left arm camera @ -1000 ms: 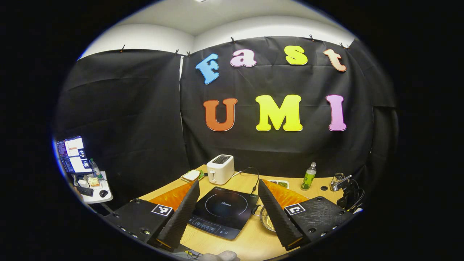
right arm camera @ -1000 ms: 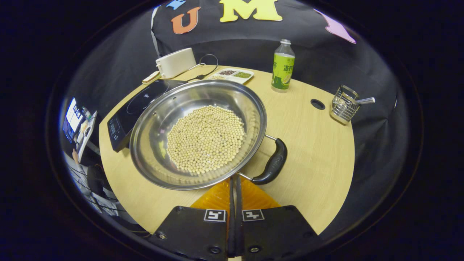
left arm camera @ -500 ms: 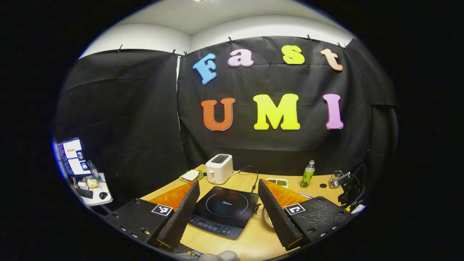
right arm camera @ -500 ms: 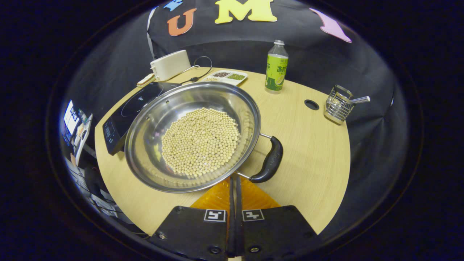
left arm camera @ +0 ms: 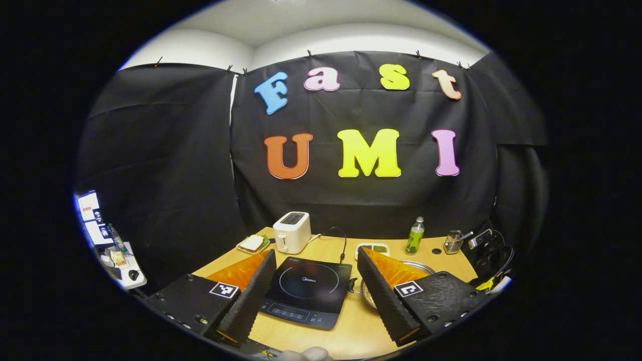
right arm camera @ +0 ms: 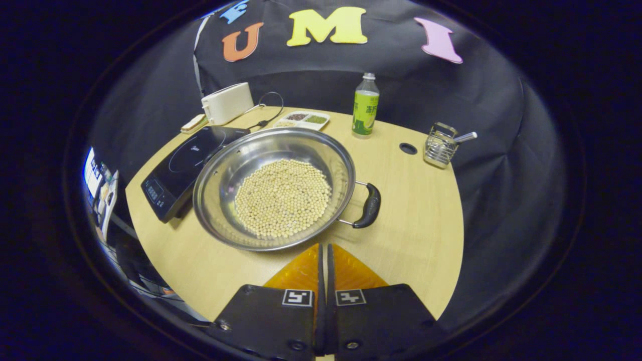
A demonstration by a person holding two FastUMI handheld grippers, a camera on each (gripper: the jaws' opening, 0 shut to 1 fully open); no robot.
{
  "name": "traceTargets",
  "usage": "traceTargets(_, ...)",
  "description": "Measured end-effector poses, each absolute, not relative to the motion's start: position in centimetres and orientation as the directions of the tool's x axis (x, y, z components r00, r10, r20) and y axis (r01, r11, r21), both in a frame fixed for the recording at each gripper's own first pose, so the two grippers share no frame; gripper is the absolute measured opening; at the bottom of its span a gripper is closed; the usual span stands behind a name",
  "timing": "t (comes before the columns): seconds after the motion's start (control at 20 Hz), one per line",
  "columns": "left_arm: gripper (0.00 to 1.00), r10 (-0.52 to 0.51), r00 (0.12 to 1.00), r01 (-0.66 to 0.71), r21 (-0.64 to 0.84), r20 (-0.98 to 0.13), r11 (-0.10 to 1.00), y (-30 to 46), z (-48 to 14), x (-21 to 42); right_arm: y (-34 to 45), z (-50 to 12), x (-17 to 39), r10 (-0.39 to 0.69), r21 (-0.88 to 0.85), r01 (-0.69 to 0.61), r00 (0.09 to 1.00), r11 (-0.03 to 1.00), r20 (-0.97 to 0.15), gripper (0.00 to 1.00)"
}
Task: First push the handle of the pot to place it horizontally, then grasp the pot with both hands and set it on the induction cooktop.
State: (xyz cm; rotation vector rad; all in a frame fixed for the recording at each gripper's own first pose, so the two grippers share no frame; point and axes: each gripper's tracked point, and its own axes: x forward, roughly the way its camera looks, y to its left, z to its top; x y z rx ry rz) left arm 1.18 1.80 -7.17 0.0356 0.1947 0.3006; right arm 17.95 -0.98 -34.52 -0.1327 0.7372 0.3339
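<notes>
Pulled back from the pot since a second ago, the right gripper (right arm camera: 323,250) hangs clenched and empty over the table's near edge. The pot (right arm camera: 273,188) sits ahead mid-table beside the induction cooktop (right arm camera: 188,160), its handle (right arm camera: 371,205) ahead-right, lengthwise away. The left gripper (left arm camera: 316,273) hangs released.

Even overhead light, both views sharp. Soft glare sits on the steel pot (right arm camera: 273,188) wall; a faint shadow lies under it on the bench (right arm camera: 416,220). Fisheye bending curves the bench's far edge.
</notes>
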Motion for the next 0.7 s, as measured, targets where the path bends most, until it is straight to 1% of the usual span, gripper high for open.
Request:
traceTargets(0.05,0.97,0.271,0.945,-0.265,0.059,-0.185,0.962,1.7,-7.3,1.3,-1.0,-34.0,16.8,0.243,0.001,-0.326,0.702,0.945,-0.67,0.01)
traceTargets(0.1,0.97,0.247,0.951,-0.241,0.055,-0.184,0.969,1.5,-7.4,1.4,-1.1,-33.5,15.8,0.235,0.011,-0.303,0.713,0.953,-0.661,0.04)
traceTargets(0.15,0.97,0.221,0.958,-0.215,0.051,-0.183,0.975,1.4,-7.6,1.5,-1.1,-33.0,14.9,0.23,0.024,-0.284,0.723,0.959,-0.652,0.01)
traceTargets(0.2,0.97,0.195,0.963,-0.19,0.046,-0.184,0.981,1.2,-7.7,1.5,-0.9,-32.5,13.9,0.224,0.036,-0.263,0.732,0.964,-0.643,0.01)
traceTargets(0.35,0.97,0.121,0.976,-0.116,0.041,-0.182,0.992,0.9,-8.3,0.9,-1.2,-30.8,10.9,0.182,0.042,-0.199,0.769,0.979,-0.613,0.06)
traceTargets(0.4,0.97,0.102,0.978,-0.095,0.044,-0.18,0.994,1.0,-8.5,0.7,-1.4,-30.3,9.8,0.165,0.039,-0.178,0.78,0.983,-0.604,0.05)
traceTargets(0.45,0.96,0.079,0.98,-0.072,0.045,-0.185,0.996,1.1,-9.0,0.4,-1.4,-29.8,8.7,0.155,0.041,-0.162,0.79,0.986,-0.594,0.13)
traceTargets(0.5,0.97,0.063,0.979,-0.055,0.048,-0.192,0.997,1.3,-9.4,0.2,-1.3,-29.3,7.5,0.145,0.044,-0.147,0.798,0.988,-0.585,0.17)
traceTargets(0.55,0.97,0.049,0.979,-0.04,0.05,-0.197,0.998,1.5,-9.7,-0.2,-1.3,-29.0,6.4,0.136,0.045,-0.135,0.807,0.99,-0.575,0.31)
traceTargets(0.6,0.97,0.036,0.98,-0.027,0.051,-0.197,0.998,1.8,-10.0,-0.6,-1.3,-28.8,5.4,0.128,0.048,-0.123,0.815,0.991,-0.565,0.41)
traceTargets(0.65,0.97,0.025,0.98,-0.014,0.054,-0.198,0.998,1.9,-10.2,-0.8,-1.2,-28.6,4.2,0.117,0.048,-0.108,0.821,0.993,-0.559,0.55)
traceTargets(0.7,0.97,0.016,0.979,-0.004,0.058,-0.205,0.998,2.1,-10.6,-0.9,-1.2,-28.7,3.4,0.107,0.047,-0.098,0.824,0.994,-0.556,0.63)
